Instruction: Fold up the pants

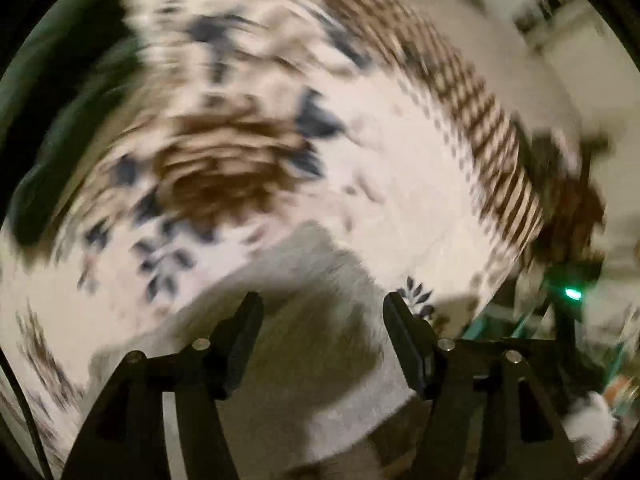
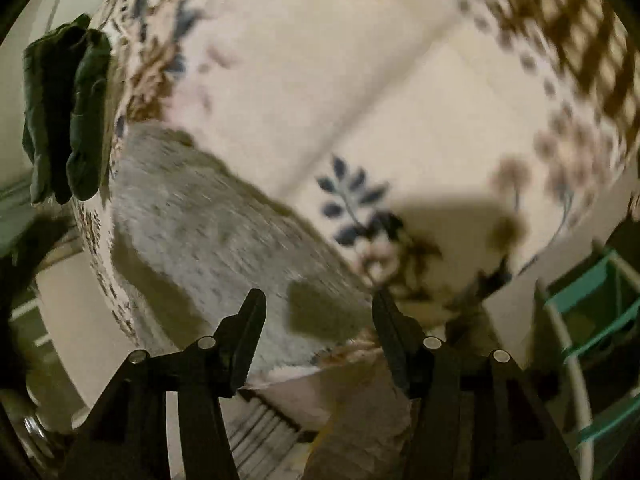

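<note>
The grey pants (image 1: pixel 316 364) lie in a bunched heap on a white bedspread (image 1: pixel 400 168) printed with blue leaves and brown flowers. My left gripper (image 1: pixel 322 300) hovers over them, pointing down. It is open, its pads apart, with only the cloth below showing in the gap. In the right wrist view the grey pants (image 2: pixel 208 232) stretch from the upper left down to the bed's near edge. My right gripper (image 2: pixel 318 296) is also open above that near end, pinching nothing. Both views are motion-blurred.
A dark green garment (image 2: pixel 64 120) lies folded at the bed's far left corner, and shows as a dark mass (image 1: pixel 60 128) in the left wrist view. A teal and white rack (image 2: pixel 592 320) stands off the bed at the right. The bedspread (image 2: pixel 400 80) has a brown checked border.
</note>
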A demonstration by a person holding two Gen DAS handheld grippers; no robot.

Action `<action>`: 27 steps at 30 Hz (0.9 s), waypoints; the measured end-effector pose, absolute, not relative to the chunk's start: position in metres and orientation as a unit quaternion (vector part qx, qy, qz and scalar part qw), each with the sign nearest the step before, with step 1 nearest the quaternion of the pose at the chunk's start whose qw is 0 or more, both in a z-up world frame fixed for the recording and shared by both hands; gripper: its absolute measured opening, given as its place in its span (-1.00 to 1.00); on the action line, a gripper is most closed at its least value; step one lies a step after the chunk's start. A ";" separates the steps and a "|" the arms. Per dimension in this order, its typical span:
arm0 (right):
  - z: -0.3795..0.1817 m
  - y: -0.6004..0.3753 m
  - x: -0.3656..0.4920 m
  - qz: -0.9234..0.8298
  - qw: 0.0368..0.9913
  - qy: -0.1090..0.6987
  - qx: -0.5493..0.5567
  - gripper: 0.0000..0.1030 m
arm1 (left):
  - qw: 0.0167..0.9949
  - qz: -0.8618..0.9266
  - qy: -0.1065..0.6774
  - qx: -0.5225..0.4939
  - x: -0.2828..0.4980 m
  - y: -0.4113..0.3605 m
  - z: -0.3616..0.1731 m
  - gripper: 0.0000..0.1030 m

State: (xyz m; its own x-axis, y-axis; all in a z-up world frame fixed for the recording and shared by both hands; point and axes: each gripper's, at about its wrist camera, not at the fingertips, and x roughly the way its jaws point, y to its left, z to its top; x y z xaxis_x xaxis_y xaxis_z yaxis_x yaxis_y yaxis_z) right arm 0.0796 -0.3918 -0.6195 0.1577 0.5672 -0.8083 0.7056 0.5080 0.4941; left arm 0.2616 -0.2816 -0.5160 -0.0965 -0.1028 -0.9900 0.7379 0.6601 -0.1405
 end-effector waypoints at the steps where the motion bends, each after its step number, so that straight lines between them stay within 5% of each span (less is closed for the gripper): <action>1: -0.625 -0.390 0.075 -0.055 0.576 0.642 0.503 0.13 | 0.613 -0.337 0.662 0.269 0.259 -0.294 -0.532 0.12; 2: -0.628 -0.389 0.073 -0.050 0.573 0.637 0.513 0.13 | 0.603 -0.333 0.656 0.308 0.256 -0.304 -0.550 0.00; 4: -0.638 -0.388 0.067 -0.044 0.565 0.622 0.541 0.13 | 0.591 -0.339 0.652 0.331 0.250 -0.311 -0.567 -0.64; 5: -0.645 -0.387 0.064 -0.041 0.557 0.613 0.558 0.05 | 0.596 -0.338 0.649 0.332 0.250 -0.309 -0.571 -0.71; 6: -0.650 -0.385 0.062 -0.039 0.552 0.604 0.573 -0.40 | 0.603 -0.335 0.646 0.327 0.253 -0.306 -0.571 -0.80; 8: -0.652 -0.380 0.062 -0.047 0.563 0.608 0.558 -0.85 | 0.621 -0.323 0.644 0.307 0.265 -0.296 -0.565 -0.83; 14: -0.663 -0.368 0.070 -0.072 0.571 0.673 0.464 -0.88 | 0.642 -0.281 0.684 0.201 0.301 -0.257 -0.570 -0.74; 16: -0.644 -0.365 0.074 -0.074 0.597 0.684 0.414 -0.86 | 0.656 -0.273 0.684 0.164 0.300 -0.244 -0.552 -0.42; 19: -0.614 -0.357 0.079 -0.084 0.621 0.702 0.338 -0.56 | 0.699 -0.260 0.659 0.099 0.293 -0.218 -0.518 0.07; 20: -0.605 -0.355 0.081 -0.092 0.629 0.706 0.313 -0.20 | 0.713 -0.253 0.650 0.074 0.289 -0.206 -0.505 0.26; 21: -0.594 -0.352 0.082 -0.098 0.639 0.706 0.290 0.29 | 0.725 -0.243 0.643 0.048 0.284 -0.191 -0.493 0.73; 22: -0.583 -0.348 0.084 -0.099 0.649 0.702 0.276 0.51 | 0.736 -0.231 0.636 0.017 0.279 -0.175 -0.482 0.96; 23: -0.569 -0.344 0.087 -0.098 0.661 0.696 0.265 0.68 | 0.743 -0.222 0.631 -0.008 0.278 -0.162 -0.474 0.96; 27: -0.530 -0.319 0.106 -0.104 0.694 0.678 0.218 0.68 | 0.763 -0.106 0.614 -0.169 0.239 -0.030 -0.476 0.96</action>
State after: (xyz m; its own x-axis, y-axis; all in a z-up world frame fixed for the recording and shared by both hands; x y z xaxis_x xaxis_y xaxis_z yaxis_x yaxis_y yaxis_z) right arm 0.1056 -0.3186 -0.5305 0.0591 0.1518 -0.9866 0.4394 0.8835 0.1622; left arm 0.2388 -0.0299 -0.4757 0.2225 -0.3698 -0.9021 -0.0459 0.9203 -0.3886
